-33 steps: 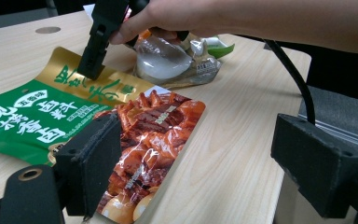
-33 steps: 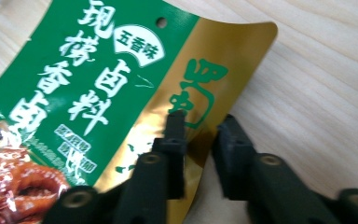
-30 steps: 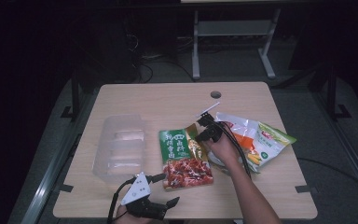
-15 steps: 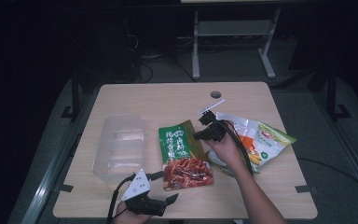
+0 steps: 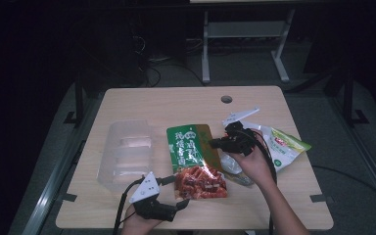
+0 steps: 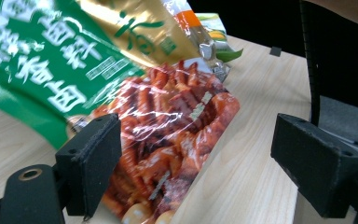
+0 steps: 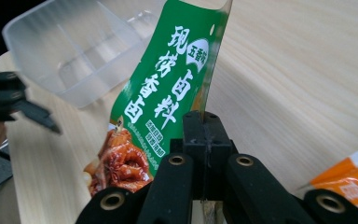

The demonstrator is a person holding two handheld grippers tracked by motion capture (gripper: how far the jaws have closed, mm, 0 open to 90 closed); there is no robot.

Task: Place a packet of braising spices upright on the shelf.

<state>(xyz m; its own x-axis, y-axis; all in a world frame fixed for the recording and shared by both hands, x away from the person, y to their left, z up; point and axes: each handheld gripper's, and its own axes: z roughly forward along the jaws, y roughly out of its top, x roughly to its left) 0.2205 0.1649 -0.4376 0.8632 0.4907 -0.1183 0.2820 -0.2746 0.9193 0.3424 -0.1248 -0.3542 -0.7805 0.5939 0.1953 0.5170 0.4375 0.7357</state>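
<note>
Two grippers are at work on your table, and from the high view your right gripper (image 5: 219, 143) has its jaws pinched tight on the right edge of the green snack pouch (image 5: 190, 149), whose red printed lower half sits near the front edge of the wooden table (image 5: 176, 100). Your left gripper (image 5: 176, 193) rests at the front edge, jaws spread wide, tips right by the pouch's bottom left corner. Left of the pouch sits a clear plastic tray (image 5: 126, 154), and you can see nothing in it. Off to the right, behind your right hand (image 5: 254, 164), lies a white and green snack bag (image 5: 286, 147), with a clear wrapper (image 5: 232, 166) just beside the pouch.

Over to your left gripper view: the jaws stand far apart and grip nothing. One pad lies over the near edge of the green snack pouch (image 6: 135, 107), though you cannot tell whether it touches; the other stands well apart over bare table (image 6: 256, 121). The pouch's glossy window print shows reddish-brown meat pieces.

Now your right gripper view: your jaws are clamped shut on the side edge of the green snack pouch (image 7: 168, 88), which is tilted up off the table (image 7: 298, 74). Beyond it the clear plastic tray (image 7: 74, 56) lies open, its compartments holding nothing you can see. Your left gripper (image 7: 14, 100) shows blurred at the left edge, and an orange and white bag corner (image 7: 349, 184) peeks in low on the right.
</note>
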